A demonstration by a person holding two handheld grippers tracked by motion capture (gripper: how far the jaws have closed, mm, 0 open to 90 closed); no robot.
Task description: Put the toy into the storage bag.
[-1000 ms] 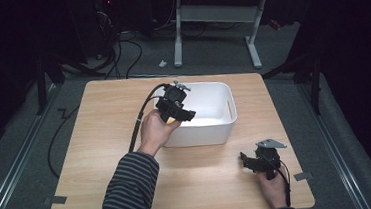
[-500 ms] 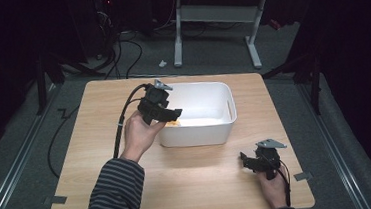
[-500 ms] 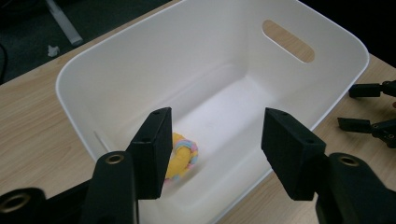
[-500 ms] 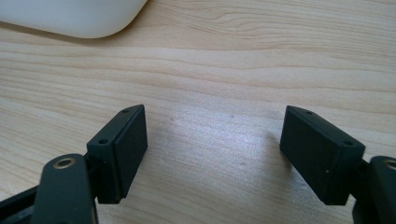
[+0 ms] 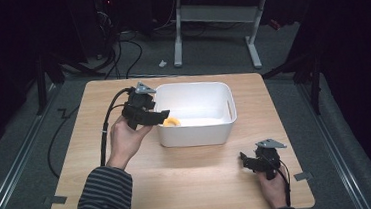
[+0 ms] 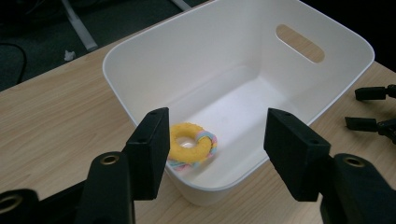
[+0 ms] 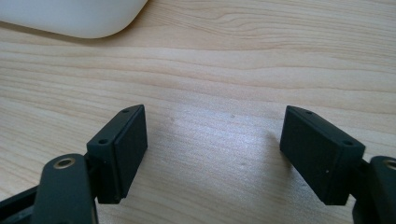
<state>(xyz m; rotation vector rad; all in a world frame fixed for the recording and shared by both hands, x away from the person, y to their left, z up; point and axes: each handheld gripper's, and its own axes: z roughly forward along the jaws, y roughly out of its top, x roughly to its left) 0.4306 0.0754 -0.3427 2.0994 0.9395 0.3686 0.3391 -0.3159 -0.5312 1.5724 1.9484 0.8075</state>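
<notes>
A: Ring check: yellow rubber ring toy with a pastel-striped band [image 6: 189, 142], lying flat on the floor of the white plastic bin [image 6: 224, 56], tucked into the corner nearest the left claw [image 6: 217, 121].

B: Left claw state?

A: Roughly half spread, just been opening, gripping nothing. Ring below and beyond the pads, not between them, no contact. Hovering at the bin's rim.

B: Right claw [image 5: 245, 159]?

A: Spread wide, empty, parked low over the pale wooden tabletop [image 5: 195, 184], well apart from the bin.

B: Risks from here?

A: Most likely clipping the rim with a black jaw while pulling away; looks like a light bin, so apt to skid or tip. Possibly snagging the trailing cable on the bin's corner too. If reaching back in: ring tight against two walls, hard to straddle, so likelier pushed along the floor than clamped.
</notes>
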